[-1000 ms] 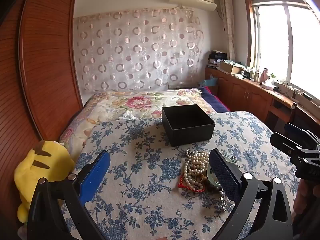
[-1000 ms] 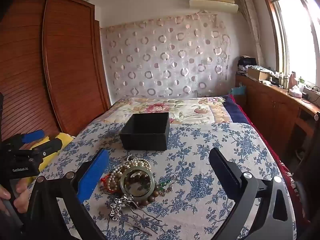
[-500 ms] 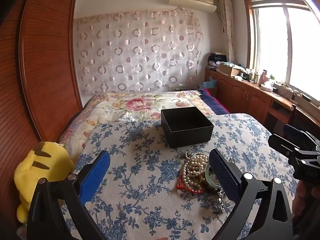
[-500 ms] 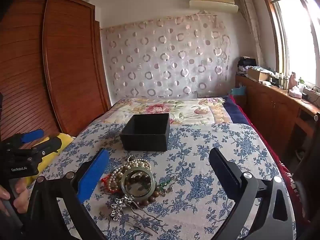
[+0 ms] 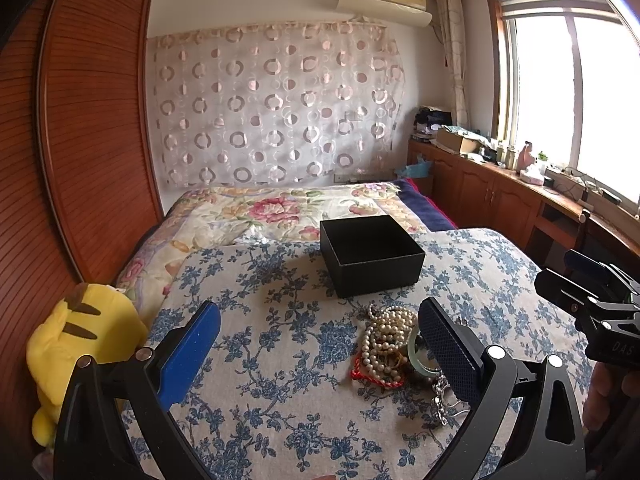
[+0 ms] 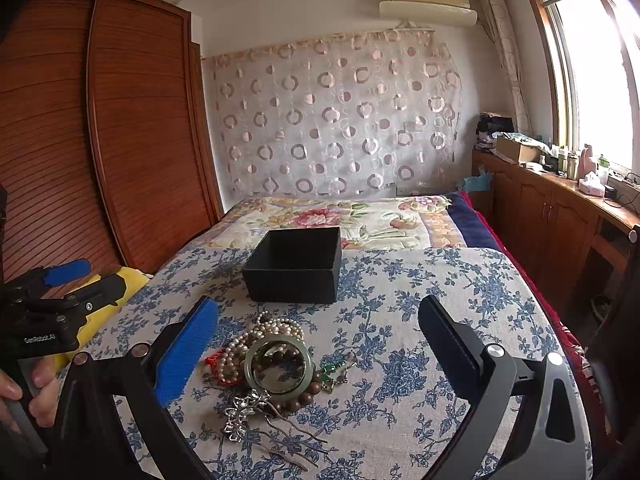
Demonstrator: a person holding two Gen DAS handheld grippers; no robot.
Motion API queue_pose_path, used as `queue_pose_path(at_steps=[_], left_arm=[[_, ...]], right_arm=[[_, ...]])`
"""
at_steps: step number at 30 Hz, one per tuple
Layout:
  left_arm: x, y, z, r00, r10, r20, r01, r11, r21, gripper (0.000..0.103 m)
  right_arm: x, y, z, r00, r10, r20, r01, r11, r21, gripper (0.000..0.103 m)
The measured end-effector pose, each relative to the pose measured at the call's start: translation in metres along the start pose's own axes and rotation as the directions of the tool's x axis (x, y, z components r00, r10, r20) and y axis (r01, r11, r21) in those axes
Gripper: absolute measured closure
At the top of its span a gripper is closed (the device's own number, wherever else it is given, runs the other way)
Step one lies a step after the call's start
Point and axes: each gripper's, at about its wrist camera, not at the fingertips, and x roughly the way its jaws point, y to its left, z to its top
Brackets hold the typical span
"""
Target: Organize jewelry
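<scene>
Both the left gripper point(image 5: 318, 344) and the right gripper point(image 6: 318, 340) are spread wide and carry nothing. The jewelry pile point(image 6: 268, 360) lies on the floral cloth point(image 6: 400, 300), just inside the blue finger of the right gripper and against the black finger of the left one. Select one piece first; the jade bangle point(image 6: 279, 364) sits on top. Close on its rim, not the tangled pearl strands point(image 5: 386, 336). The black box point(image 6: 294, 266) stands beyond the fingertips; its visible interior appears empty.
</scene>
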Motion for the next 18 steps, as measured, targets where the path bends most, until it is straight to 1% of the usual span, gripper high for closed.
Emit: queue_pose_path(at_steps=[18], left_arm=[[-0.0006,0.0006,-0.0008,1.0,-0.002,0.005,0.002,1.0,-0.003,0.007]], right_arm=[[-0.002,0.0017,0.0012,1.0,0.001,0.002,-0.001,1.0,0.002,0.003]])
